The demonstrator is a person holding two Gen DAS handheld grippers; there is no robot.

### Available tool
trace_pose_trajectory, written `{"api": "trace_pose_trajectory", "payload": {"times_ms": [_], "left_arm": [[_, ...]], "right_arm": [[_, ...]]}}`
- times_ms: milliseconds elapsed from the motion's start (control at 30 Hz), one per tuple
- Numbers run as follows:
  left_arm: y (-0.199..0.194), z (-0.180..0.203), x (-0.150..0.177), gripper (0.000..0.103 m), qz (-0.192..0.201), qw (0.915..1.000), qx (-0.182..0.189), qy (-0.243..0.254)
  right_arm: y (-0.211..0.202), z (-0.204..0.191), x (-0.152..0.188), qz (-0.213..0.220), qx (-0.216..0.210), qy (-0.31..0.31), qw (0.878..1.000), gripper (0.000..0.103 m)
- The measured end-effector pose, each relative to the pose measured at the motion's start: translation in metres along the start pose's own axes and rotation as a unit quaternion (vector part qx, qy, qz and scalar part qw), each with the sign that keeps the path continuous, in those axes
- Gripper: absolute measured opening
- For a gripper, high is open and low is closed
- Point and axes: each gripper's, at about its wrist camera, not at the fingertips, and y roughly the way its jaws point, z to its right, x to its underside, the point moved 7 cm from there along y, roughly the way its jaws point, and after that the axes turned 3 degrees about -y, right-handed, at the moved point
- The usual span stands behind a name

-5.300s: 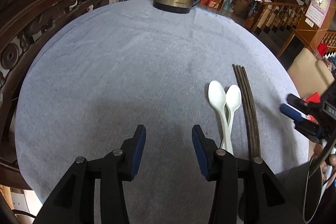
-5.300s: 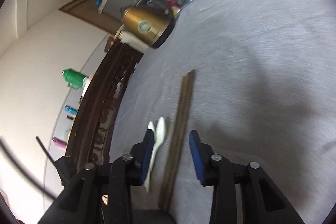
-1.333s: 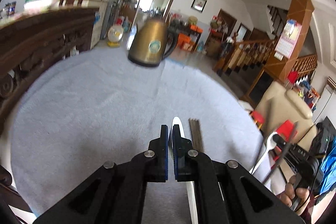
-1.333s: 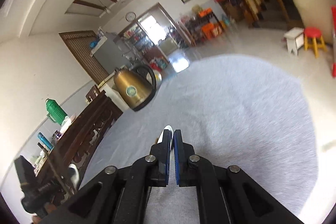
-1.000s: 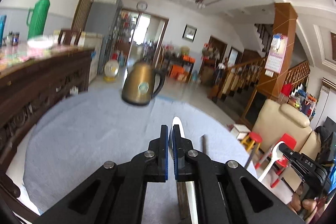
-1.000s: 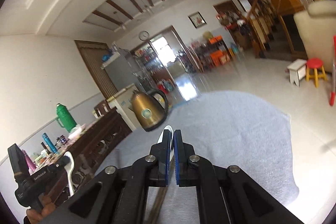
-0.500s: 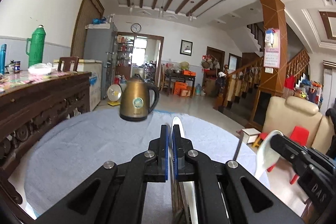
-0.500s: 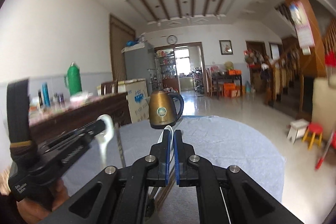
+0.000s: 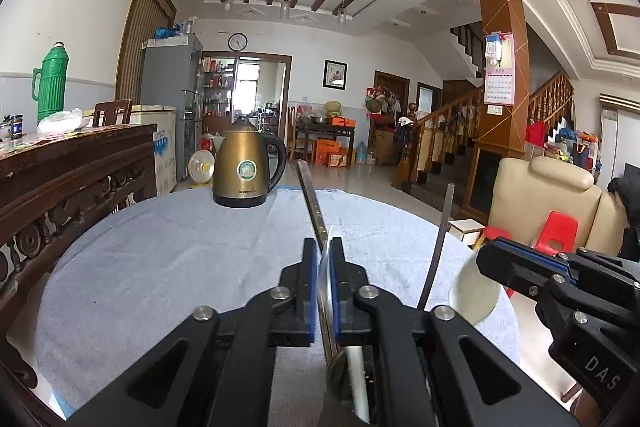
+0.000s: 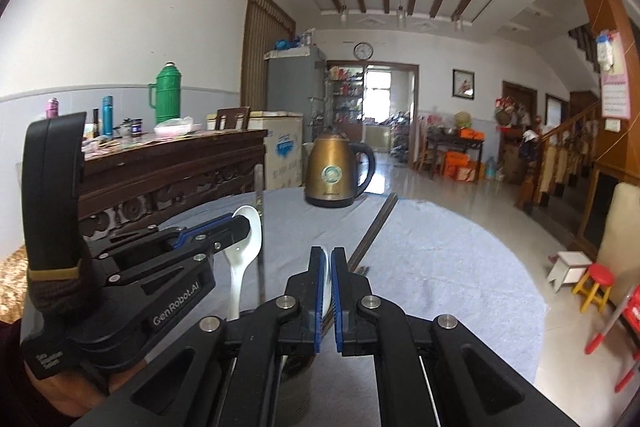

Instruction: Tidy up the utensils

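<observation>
1. White spoon point(image 9: 327, 269) sits edge-on between the blue pads of the left gripper point(image 9: 325, 251), lower centre of the left wrist view; the jaws are narrowed to a sliver upon it.
2. Dark chopstick point(image 9: 310, 201) runs from the same jaws up toward frame centre; whether the pads clamp it or it merely passes between them cannot be told.
3. Right gripper point(image 10: 327, 255), lower centre of the right wrist view, has its jaws drawn almost together on a second white spoon point(image 10: 327, 285).
4. Dark sticks point(image 10: 374, 231) run from under the right gripper's pads toward the kettle point(image 10: 334, 171); held or lying on the cloth cannot be told.
5. In the right wrist view, the left gripper appears at left of frame, the bowl of its spoon just past its tips and a thin stick upright beside it.
6. Grey-blue cloth point(image 9: 160, 267) covers the round table; the brass-coloured kettle stands at its far edge, centre of frame.
7. Both grippers are raised above the cloth and sit near each other.
</observation>
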Motion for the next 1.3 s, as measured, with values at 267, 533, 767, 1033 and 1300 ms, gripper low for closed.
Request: {"api": "trace_pose_trajectory", "payload": {"times_ms": [267, 533, 767, 1033, 1300], "left_arm": [[-0.025, -0.034, -0.035, 0.049, 0.054, 0.9972, -0.041, -0.032], [-0.018, -0.082, -0.026, 0.051, 0.021, 0.9924, -0.093, -0.078], [-0.006, -0.097, -0.009, 0.054, -0.017, 0.9905, -0.110, -0.081], [0.015, -0.104, 0.015, 0.056, -0.069, 0.9876, -0.118, -0.078], [0.042, -0.112, 0.049, 0.056, -0.138, 0.9793, -0.117, -0.091]], "right_arm": [[-0.014, 0.041, -0.009, 0.035, -0.002, 0.110, 0.993, 0.061], [-0.003, 0.090, 0.014, -0.003, 0.026, 0.211, 0.977, 0.053], [0.005, 0.103, 0.024, -0.026, 0.030, 0.237, 0.971, 0.048], [0.021, 0.117, 0.049, -0.062, 0.022, 0.269, 0.961, 0.047], [0.045, 0.128, 0.074, -0.101, 0.015, 0.304, 0.947, 0.047]]}}
